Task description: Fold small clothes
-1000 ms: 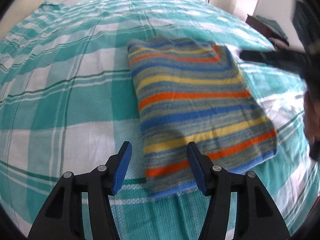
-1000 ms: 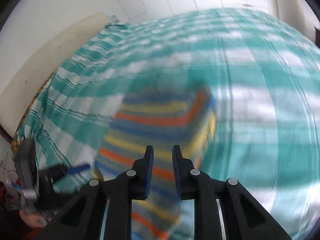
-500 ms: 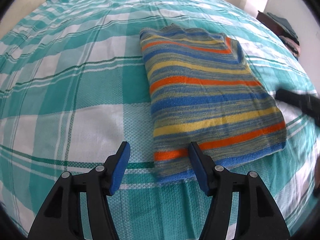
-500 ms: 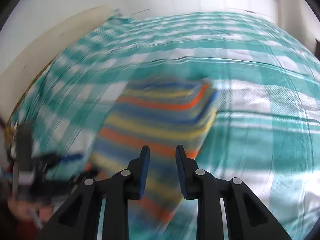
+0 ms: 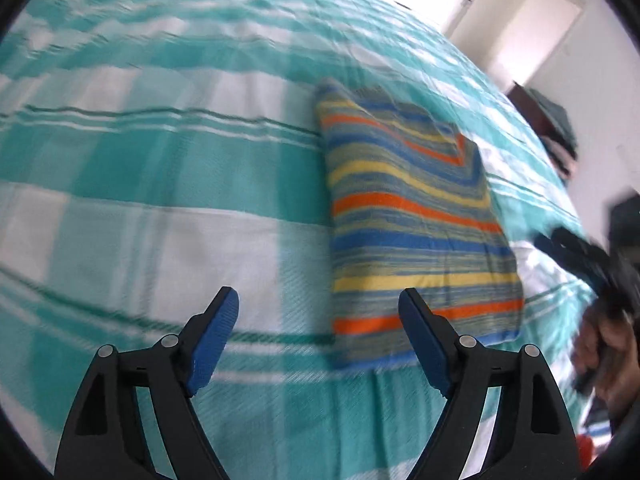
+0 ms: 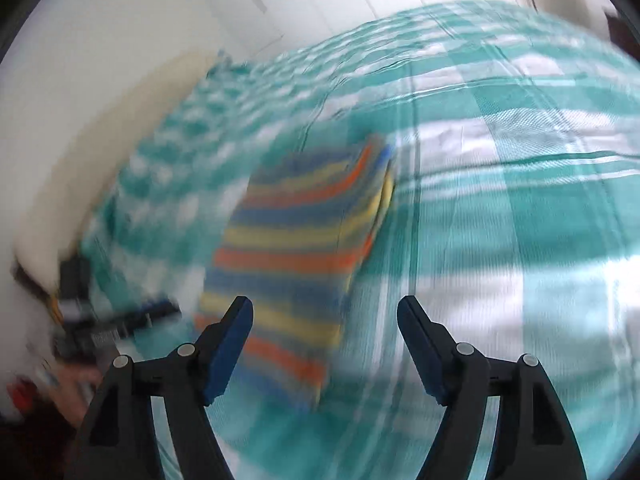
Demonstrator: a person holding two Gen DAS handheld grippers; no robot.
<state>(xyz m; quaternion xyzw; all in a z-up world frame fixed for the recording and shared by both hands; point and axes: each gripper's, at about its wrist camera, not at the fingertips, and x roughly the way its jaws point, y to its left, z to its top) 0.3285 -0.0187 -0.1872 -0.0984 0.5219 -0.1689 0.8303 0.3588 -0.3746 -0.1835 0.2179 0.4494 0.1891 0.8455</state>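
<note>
Since the earlier frame both claws have drawn back from the garment and are opening. The left claw (image 5: 320, 312) now stands spread, its pads above the bedspread and the near left corner of the striped knit (image 5: 408, 216), nothing pressed between them. The right claw (image 6: 326, 320), nearly closed a second ago, is likewise spread and empty, with the near edge of the knit showing between its pads but not gripped.

Finding: the striped knit lies as a compact rectangle, flat on the bed (image 5: 140, 240), released by both claws. The fold appears complete or close to it; only squaring remains, by my judgement.

Surface: a teal and white checked bedspread, slightly rumpled. Room: white walls, a pale headboard (image 6: 100, 152), and dark furniture holding folded cloth (image 5: 556, 128) at the far side. Both views are motion-blurred.
</note>
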